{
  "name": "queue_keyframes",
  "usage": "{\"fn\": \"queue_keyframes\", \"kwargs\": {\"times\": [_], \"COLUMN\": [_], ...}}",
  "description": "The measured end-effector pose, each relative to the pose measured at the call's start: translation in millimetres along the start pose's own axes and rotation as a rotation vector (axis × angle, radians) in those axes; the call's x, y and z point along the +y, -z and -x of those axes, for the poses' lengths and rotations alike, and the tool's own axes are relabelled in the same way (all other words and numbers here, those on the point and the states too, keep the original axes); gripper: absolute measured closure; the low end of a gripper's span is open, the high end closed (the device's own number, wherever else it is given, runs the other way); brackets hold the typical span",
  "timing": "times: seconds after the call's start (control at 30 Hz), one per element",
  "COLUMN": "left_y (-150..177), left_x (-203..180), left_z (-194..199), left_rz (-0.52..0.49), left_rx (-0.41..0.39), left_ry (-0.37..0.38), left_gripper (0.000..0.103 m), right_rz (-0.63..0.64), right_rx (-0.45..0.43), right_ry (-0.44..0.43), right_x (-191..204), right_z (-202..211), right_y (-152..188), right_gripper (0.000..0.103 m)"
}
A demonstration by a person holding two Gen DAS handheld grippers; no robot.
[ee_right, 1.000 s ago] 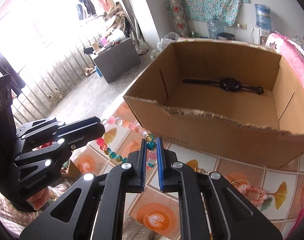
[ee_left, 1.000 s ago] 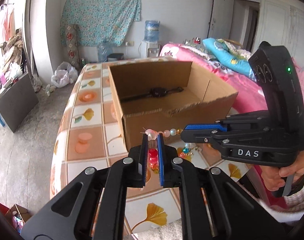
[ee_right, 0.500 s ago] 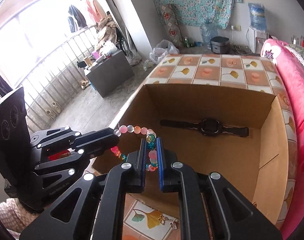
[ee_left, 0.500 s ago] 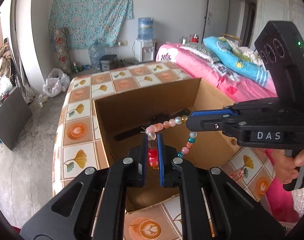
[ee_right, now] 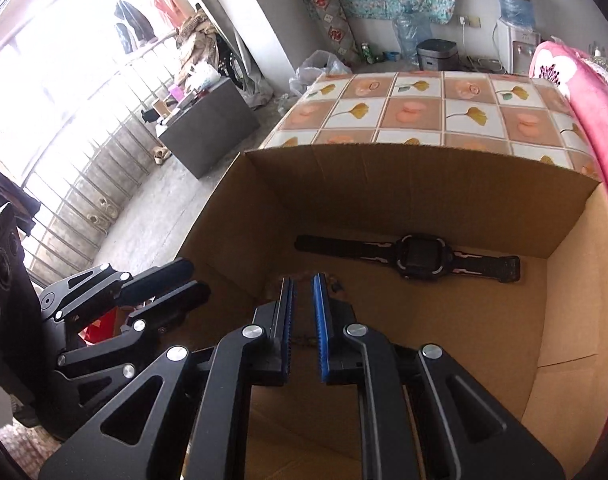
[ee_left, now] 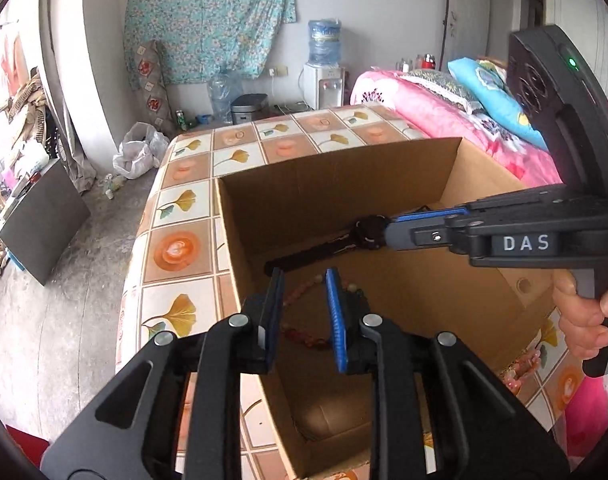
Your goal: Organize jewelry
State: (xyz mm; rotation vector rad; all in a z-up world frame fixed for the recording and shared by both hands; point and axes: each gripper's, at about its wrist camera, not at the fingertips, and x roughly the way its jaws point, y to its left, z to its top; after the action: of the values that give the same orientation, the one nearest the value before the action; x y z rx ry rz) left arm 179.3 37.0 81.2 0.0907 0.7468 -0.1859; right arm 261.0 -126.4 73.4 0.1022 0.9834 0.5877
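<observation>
- Left gripper (ee_left: 302, 308) over the open cardboard box (ee_left: 344, 168), jaws opening; nothing pinched, pads clear of the beads.
- Beaded bracelet (ee_left: 304, 334) lies on the box floor, seen through the gap between the left gripper's blue pads; blurred.
- Right gripper (ee_right: 303, 312) also inside the box, jaws nearly together with a narrow gap; nothing visibly clamped between them.
- Black wristwatch (ee_right: 422, 258) flat on the box floor near the far wall, strap stretched out, apart from the bracelet.
- Box sits on a tablecloth (ee_left: 176, 248) with a ginkgo-leaf pattern.
- More beads (ee_left: 520, 368) on the cloth outside the box, right side.
</observation>
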Motion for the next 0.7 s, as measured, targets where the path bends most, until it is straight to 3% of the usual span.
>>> {"fn": "queue_keyframes", "kwargs": {"times": [0.1,0.17,0.23,0.33,0.4,0.53,0.7], "left_y": [3.1,9.7,17.8,32.4,43.9,61.2,71.1], "left_x": [7.6,14.2,21.7,34.4,41.4,42.2,45.6], "left_z": [17.9,29.9,39.4,44.1,37.7,11.7,-0.4], "left_rz": [0.062,0.105,0.156,0.242,0.303,0.393,0.485], "left_rx": [-0.042,-0.062,-0.074,-0.061,-0.02,0.084,0.084], "left_ry": [0.009,0.019,0.021,0.046,0.083,0.151,0.242], "left_gripper": [0.069,0.055,0.042,0.033,0.031,0.031,0.031], "right_rz": [-0.006,-0.029,-0.065,-0.144,-0.207,-0.327,-0.372], "right_rx": [-0.085,-0.156,-0.235,-0.313,-0.31,-0.224,-0.158], "right_ry": [0.025,0.067,0.144,0.239,0.239,0.156,0.052], "right_x": [-11.1,-23.3,-39.2,-66.8,-88.3,-122.1,-132.3], "right_z": [35.2,64.2,96.0,133.1,141.6,126.3,101.2], "right_y": [8.0,16.4,28.3,52.0,66.4,86.8,98.6], "right_gripper": [0.088,0.072,0.063,0.051,0.048,0.047,0.047]}}
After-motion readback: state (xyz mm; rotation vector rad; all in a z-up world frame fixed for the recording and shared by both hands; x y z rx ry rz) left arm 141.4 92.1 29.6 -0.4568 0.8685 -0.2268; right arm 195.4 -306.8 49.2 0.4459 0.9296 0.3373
